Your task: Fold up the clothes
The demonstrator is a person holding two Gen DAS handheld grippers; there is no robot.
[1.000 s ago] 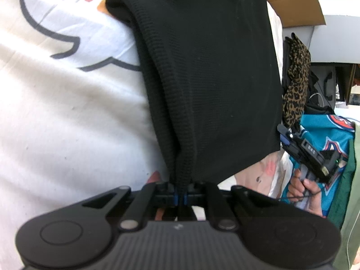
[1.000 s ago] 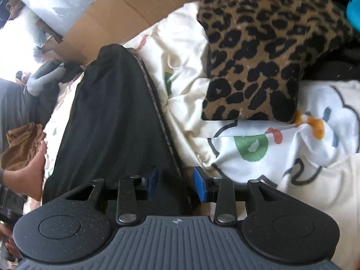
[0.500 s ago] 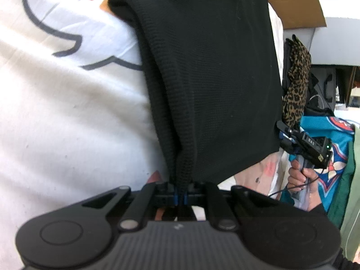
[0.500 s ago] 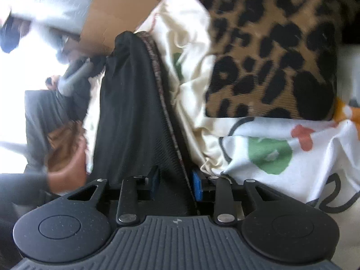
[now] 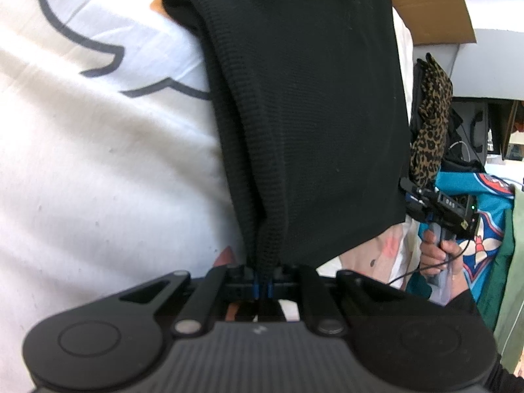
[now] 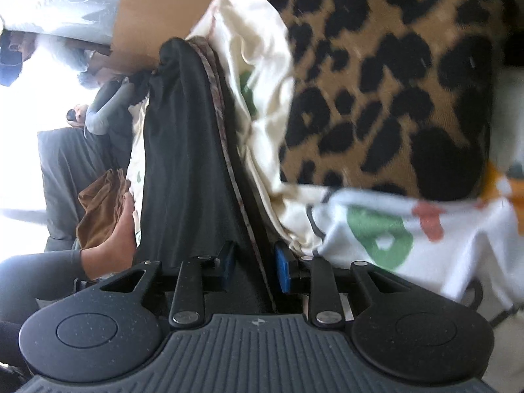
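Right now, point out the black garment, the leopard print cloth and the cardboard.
black garment [image 5: 311, 114], left wrist view, middle of its folded panel
leopard print cloth [image 6: 393, 82], right wrist view, its middle
cardboard [image 6: 157, 16], right wrist view, flat face

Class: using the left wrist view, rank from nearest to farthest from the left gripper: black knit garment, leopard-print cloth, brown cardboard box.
1. Black knit garment, clamped in the left gripper.
2. Leopard-print cloth, hanging at right.
3. Brown cardboard box, top right, behind.

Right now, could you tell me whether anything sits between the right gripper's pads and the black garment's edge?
Nothing visible does: the black garment already runs between the closing right gripper jaws. The leopard-print cloth lies off to the side.
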